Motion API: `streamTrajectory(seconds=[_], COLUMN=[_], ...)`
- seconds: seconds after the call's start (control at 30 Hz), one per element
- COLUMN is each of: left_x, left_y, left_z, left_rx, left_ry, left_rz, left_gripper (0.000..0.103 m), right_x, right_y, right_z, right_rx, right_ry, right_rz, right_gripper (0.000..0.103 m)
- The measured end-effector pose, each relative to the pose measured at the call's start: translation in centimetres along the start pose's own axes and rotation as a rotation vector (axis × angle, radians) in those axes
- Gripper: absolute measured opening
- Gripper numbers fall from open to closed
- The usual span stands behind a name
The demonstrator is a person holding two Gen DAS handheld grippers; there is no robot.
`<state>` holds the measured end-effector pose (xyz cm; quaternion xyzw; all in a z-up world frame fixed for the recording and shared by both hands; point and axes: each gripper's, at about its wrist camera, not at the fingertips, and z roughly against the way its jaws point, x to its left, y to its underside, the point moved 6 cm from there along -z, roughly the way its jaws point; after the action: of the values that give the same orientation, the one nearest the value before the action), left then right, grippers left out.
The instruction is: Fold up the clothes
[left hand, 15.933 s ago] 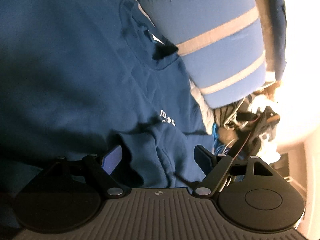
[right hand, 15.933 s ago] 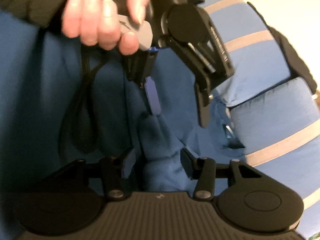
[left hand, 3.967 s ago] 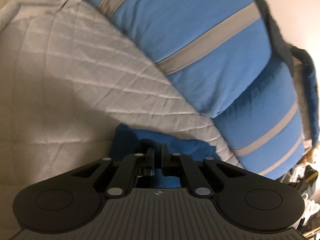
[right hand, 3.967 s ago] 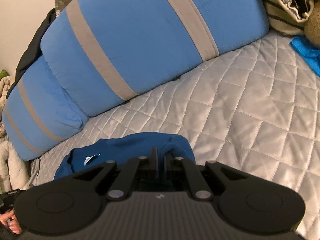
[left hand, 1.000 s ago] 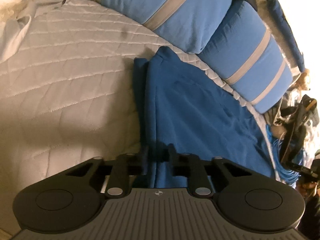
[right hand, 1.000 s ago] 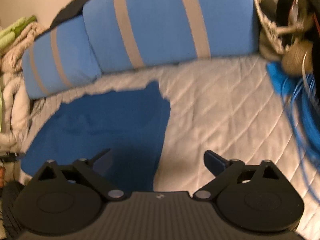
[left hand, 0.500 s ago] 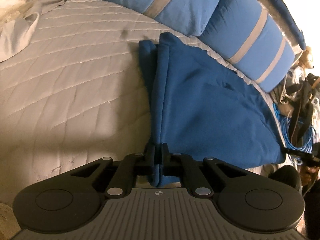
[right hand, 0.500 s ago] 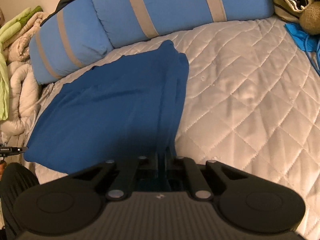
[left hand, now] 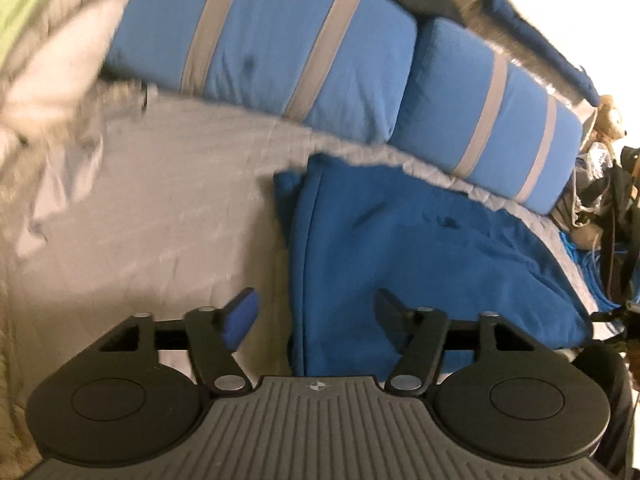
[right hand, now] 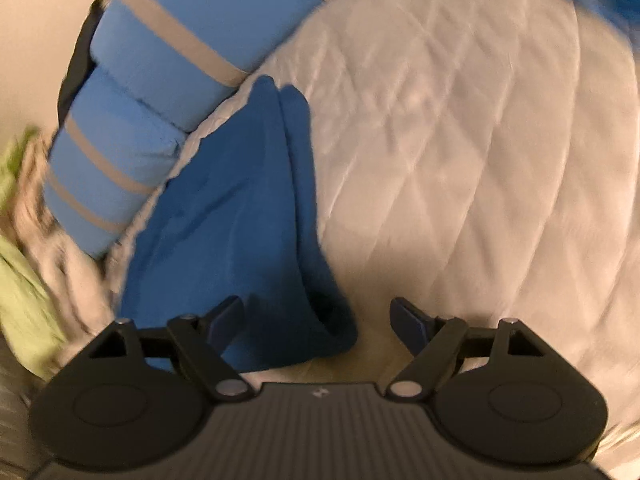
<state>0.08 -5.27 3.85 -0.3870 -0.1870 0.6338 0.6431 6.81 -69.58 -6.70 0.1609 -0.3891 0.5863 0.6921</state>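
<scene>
A dark blue sweatshirt (left hand: pixel 420 256) lies spread flat on the white quilted bed (left hand: pixel 168 208), with a folded edge along its left side in the left wrist view. My left gripper (left hand: pixel 318 312) is open and empty above that near edge. In the right wrist view the same sweatshirt (right hand: pixel 236 216) lies left of centre, its folded edge running to a near corner. My right gripper (right hand: pixel 318 320) is open and empty just above that corner.
Two blue pillows with grey stripes (left hand: pixel 320 52) lie along the far side of the bed, also seen in the right wrist view (right hand: pixel 160 80). White and green bedding (left hand: pixel 36 40) is piled at the left. Bags and cables (left hand: pixel 600 208) clutter the right side.
Both grippers were shut on the sweatshirt's near edge half a second ago. Both have opened and let it go, and it now lies on the bed. Both views are blurred by motion.
</scene>
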Motion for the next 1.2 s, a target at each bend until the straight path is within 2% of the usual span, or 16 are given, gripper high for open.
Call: streamTrajectory(seconds=[0.1,0.2,0.23,0.27,0.3,0.33,0.4,0.43,0.83,1.0,1.2], left_x=[-0.8,-1.3,-1.4,-1.5,-1.6,-1.7,-1.8,-1.8,-0.8,0.4,2.2], left_y=[-0.4,-0.5,-0.5,-0.4,-0.3,-0.2,0.1,0.3,0.9,1.3,1.8], left_z=[1.0,1.3,1.3,1.2,1.2,1.2,1.4,1.5,3.0,3.6,4.2], left_rx=[-0.053,-0.076,-0.074,-0.072,-0.069,-0.066,-0.064,-0.064,-0.074,-0.084,-0.094], left_ry=[-0.025,-0.039,-0.04,-0.042,-0.043,-0.044,-0.043,-0.042,-0.059,-0.074,-0.09], left_rz=[-0.033,-0.045,-0.045,-0.045,-0.046,-0.049,-0.051,-0.052,-0.013,0.012,0.063], left_gripper=[0.07,0.071,0.071,0.071,0.071,0.071,0.071,0.071,0.071,0.071,0.071], right_x=[-0.2,-0.2,-0.2,-0.2,-0.1,0.1,0.7,1.3,11.9,15.7,21.9], right_y=[0.7,0.7,0.6,0.6,0.5,0.4,0.2,0.1,-1.9,-1.7,-1.2], right_z=[-0.8,-1.6,-1.8,-2.1,-2.3,-2.7,-3.3,-3.4,-0.8,-1.0,-3.5], right_rx=[-0.004,-0.055,-0.078,-0.097,-0.109,-0.115,-0.107,-0.111,-0.219,-0.236,-0.241], right_ry=[-0.091,-0.133,-0.142,-0.148,-0.147,-0.145,-0.138,-0.136,-0.126,-0.111,-0.084], right_rz=[-0.101,-0.159,-0.178,-0.193,-0.2,-0.203,-0.183,-0.161,0.192,0.306,0.423], right_gripper=[0.087,0.084,0.075,0.071,0.061,0.043,0.026,0.022,0.018,0.018,0.018])
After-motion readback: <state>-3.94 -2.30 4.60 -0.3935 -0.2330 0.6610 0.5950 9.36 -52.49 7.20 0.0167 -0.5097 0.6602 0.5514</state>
